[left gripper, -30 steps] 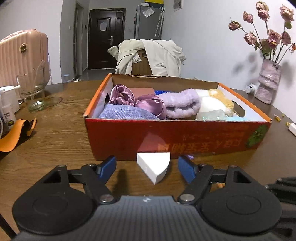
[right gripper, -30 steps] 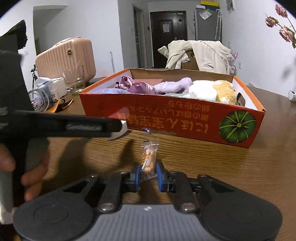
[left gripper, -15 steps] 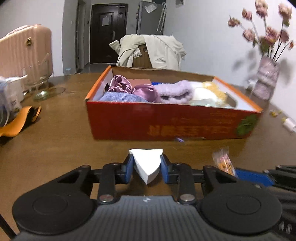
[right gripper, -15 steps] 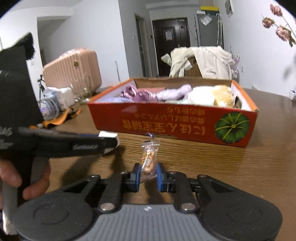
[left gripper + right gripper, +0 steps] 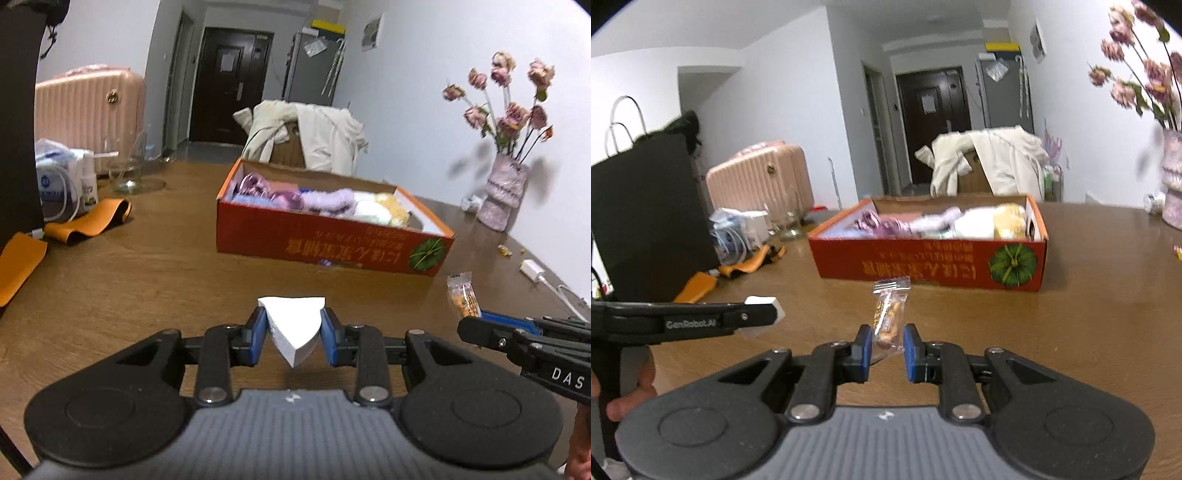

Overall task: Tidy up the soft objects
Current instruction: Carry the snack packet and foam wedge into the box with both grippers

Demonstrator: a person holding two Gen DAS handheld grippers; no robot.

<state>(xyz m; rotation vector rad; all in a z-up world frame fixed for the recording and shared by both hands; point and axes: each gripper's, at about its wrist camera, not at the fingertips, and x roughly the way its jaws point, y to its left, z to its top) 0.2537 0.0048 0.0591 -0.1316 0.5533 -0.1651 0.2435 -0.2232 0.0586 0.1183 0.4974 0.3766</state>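
Note:
My left gripper [image 5: 293, 334] is shut on a white wedge-shaped sponge [image 5: 293, 325] and holds it above the wooden table, well in front of the orange cardboard box [image 5: 332, 247]. The box holds several soft things: purple satin scrunchies, a lilac fluffy band, white and yellow puffs. My right gripper [image 5: 885, 349] is shut on a clear snack packet [image 5: 888, 314], also lifted in front of the box [image 5: 931, 264]. The left gripper with the sponge [image 5: 764, 312] shows at the left of the right wrist view. The packet also shows in the left wrist view [image 5: 463, 295].
A black paper bag [image 5: 653, 218], orange straps [image 5: 88, 223], a glass [image 5: 127, 166] and white packets stand at the table's left. A vase of dried roses [image 5: 504, 192] stands at the right, with a white charger [image 5: 532, 267]. A chair with a coat [image 5: 306, 136] is behind the box.
My left gripper closed on the white sponge and lifted it. Both grippers have risen and drawn back from the box, the right one still holding the packet.

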